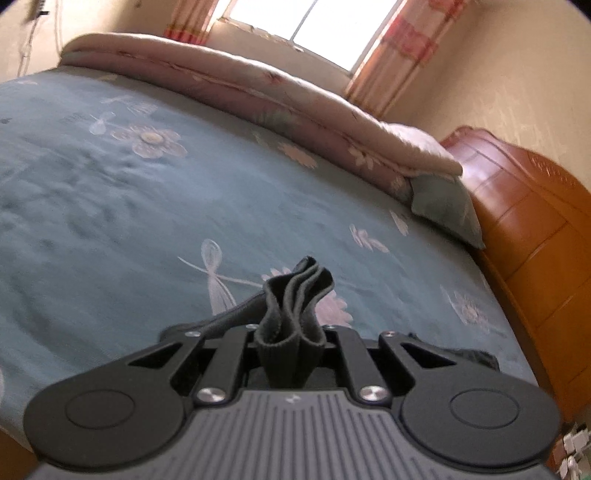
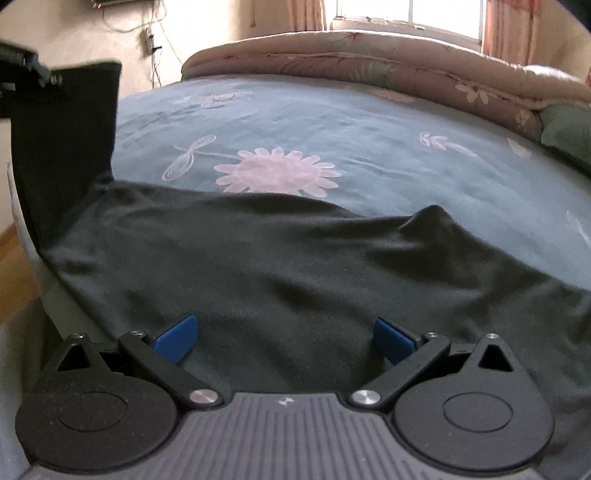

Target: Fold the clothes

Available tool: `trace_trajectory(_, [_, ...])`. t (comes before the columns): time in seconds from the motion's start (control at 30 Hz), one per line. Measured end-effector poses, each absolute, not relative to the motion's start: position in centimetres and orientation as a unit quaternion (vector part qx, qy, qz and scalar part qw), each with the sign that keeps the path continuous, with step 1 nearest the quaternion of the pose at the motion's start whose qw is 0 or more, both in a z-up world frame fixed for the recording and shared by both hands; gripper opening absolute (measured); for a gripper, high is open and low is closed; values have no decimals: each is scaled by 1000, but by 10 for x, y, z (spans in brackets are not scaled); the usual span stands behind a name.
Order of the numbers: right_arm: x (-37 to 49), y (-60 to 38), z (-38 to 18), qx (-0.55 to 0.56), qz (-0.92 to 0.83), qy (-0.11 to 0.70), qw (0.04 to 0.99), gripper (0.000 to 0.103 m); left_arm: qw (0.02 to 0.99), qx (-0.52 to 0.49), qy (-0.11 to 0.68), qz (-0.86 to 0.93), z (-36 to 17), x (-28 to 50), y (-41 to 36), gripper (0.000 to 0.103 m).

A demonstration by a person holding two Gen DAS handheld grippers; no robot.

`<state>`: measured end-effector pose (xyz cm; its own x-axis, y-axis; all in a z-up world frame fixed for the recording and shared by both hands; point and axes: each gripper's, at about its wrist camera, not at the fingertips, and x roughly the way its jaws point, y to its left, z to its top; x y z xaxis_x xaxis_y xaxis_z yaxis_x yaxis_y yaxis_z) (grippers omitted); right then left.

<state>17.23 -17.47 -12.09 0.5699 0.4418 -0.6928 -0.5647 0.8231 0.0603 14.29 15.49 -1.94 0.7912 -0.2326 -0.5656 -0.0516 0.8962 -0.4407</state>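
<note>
A dark grey-black garment [image 2: 280, 266] lies spread over the near part of a bed with a teal flowered sheet [image 2: 332, 122]. In the left wrist view my left gripper [image 1: 290, 341] is shut on a bunched, ribbed edge of the garment [image 1: 295, 295], which sticks up in folds past the jaws. From the right wrist view, that lifted part [image 2: 66, 140] hangs at the far left under the left gripper [image 2: 29, 70]. My right gripper [image 2: 286, 338] hovers over the cloth, open. Its blue pads [image 2: 175, 338] stand wide apart with nothing pinched between them.
A folded pink flowered quilt [image 1: 258, 99] and a green pillow [image 1: 443, 206] lie along the far side of the bed. A brown wooden headboard [image 1: 524, 221] stands at the right. Window and curtains [image 1: 321, 22] are behind; wooden floor [image 2: 11, 258] shows at the left.
</note>
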Motion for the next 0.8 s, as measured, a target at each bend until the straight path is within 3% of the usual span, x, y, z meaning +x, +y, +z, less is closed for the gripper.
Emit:
trace_trajectory(0.53, [175, -176, -126, -74, 278, 367, 885, 103, 902, -143, 399, -89, -90, 171, 85, 10])
trace_trajectory(0.63, [176, -178, -126, -69, 279, 368, 884, 103, 894, -125, 415, -117, -94, 171, 77, 29])
trace_trajectory(0.67, [176, -178, -125, -67, 280, 368, 884, 103, 889, -123, 419, -140, -94, 169, 75, 41])
trace_trajectory(0.8, [177, -179, -125, -64, 280, 368, 884, 103, 880, -132, 400, -219, -76, 160, 82, 48])
